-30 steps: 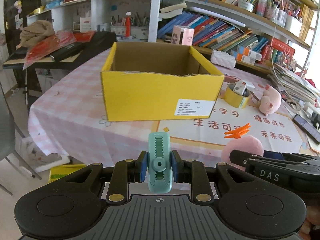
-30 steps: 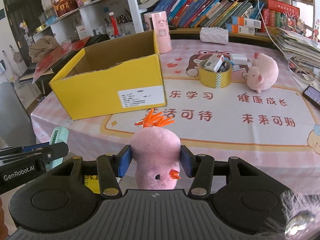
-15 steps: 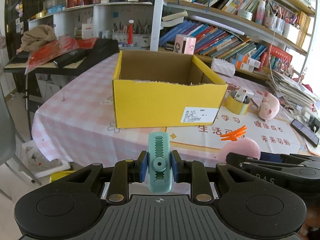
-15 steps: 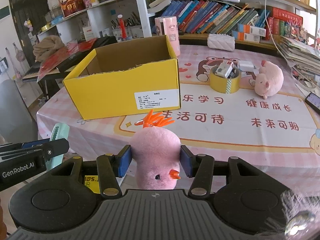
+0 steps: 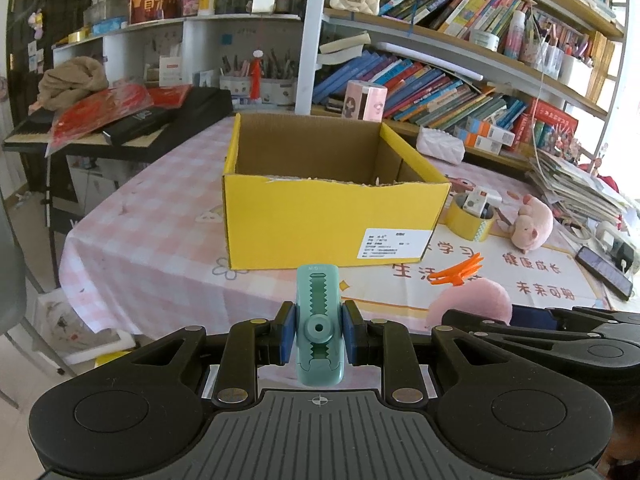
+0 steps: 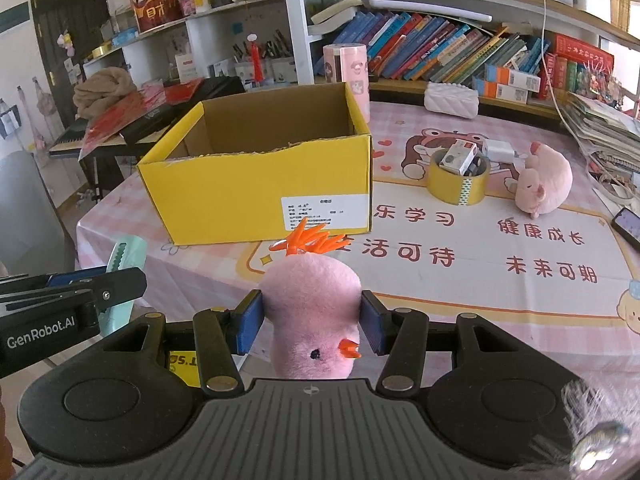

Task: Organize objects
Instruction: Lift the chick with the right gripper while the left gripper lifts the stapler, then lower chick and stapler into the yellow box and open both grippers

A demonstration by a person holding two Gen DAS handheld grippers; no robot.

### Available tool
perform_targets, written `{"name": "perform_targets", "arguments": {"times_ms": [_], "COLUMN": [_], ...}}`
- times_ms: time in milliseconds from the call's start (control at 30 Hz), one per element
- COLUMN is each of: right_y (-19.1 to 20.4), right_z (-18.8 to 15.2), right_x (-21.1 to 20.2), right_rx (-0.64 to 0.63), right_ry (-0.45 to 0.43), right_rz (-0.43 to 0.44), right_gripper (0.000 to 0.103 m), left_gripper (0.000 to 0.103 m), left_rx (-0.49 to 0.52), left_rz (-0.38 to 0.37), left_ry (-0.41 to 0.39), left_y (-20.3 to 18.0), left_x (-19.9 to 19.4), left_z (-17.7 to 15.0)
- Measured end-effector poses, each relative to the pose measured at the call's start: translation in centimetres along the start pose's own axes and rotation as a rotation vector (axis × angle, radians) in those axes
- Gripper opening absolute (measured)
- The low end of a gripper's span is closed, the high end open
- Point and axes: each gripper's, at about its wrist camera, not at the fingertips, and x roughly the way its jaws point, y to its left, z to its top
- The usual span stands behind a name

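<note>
A round table covered in a pink checked cloth carries a printed mat with a cartoon figure and red Chinese characters. Around it the room is crowded: at far left a dark side table holds a tan bundle of cloth and red packets, behind it white shelves carry pen cups and a red figurine box, and to the right long wooden shelves are packed with leaning books. A stack of papers sits at the table's far right edge, with a phone near it.

On the table's left half stands an open yellow cardboard box with a white label on its front; what shows of its brown inside is bare, though the floor is hidden behind the front wall. To its right a yellow tape roll lies flat, serving as a small holder with a little white box and other small items tucked into it. Just beside that lies a pink plush pig.

The left gripper is clamped on an upright teal clip with toothed edges, held short of the box, over the table's near edge. The right gripper squeezes a pink plush chick with an orange crest, likewise held short of the box.
</note>
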Motion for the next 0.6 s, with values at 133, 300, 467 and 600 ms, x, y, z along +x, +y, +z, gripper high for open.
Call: {"name": "perform_targets", "arguments": {"times_ms": [133, 300, 467, 600], "right_y": [0.0, 0.1, 0.4, 0.9], "right_z": [0.0, -0.1, 0.0, 0.5], "right_x": [0.0, 0.1, 0.3, 0.5], "right_rx": [0.001, 0.002, -0.001, -0.009], "right_ry": [0.001, 0.001, -0.001, -0.014], "right_rz": [0.000, 0.000, 0.001, 0.005], "right_gripper": [0.049, 0.049, 0.049, 0.049], "left_gripper": [0.023, 0.023, 0.023, 0.023], "left_rx": [0.002, 0.006, 0.011, 0.022], "left_rz": [0.000, 0.001, 0.004, 0.010], "left_ry": [0.001, 0.002, -0.006, -0.026], "left_y": [0.0, 0.1, 0.4, 0.6], "left_x": [0.0, 0.1, 0.1, 0.2], "left_z": [0.0, 0.0, 0.3, 1.0]}}
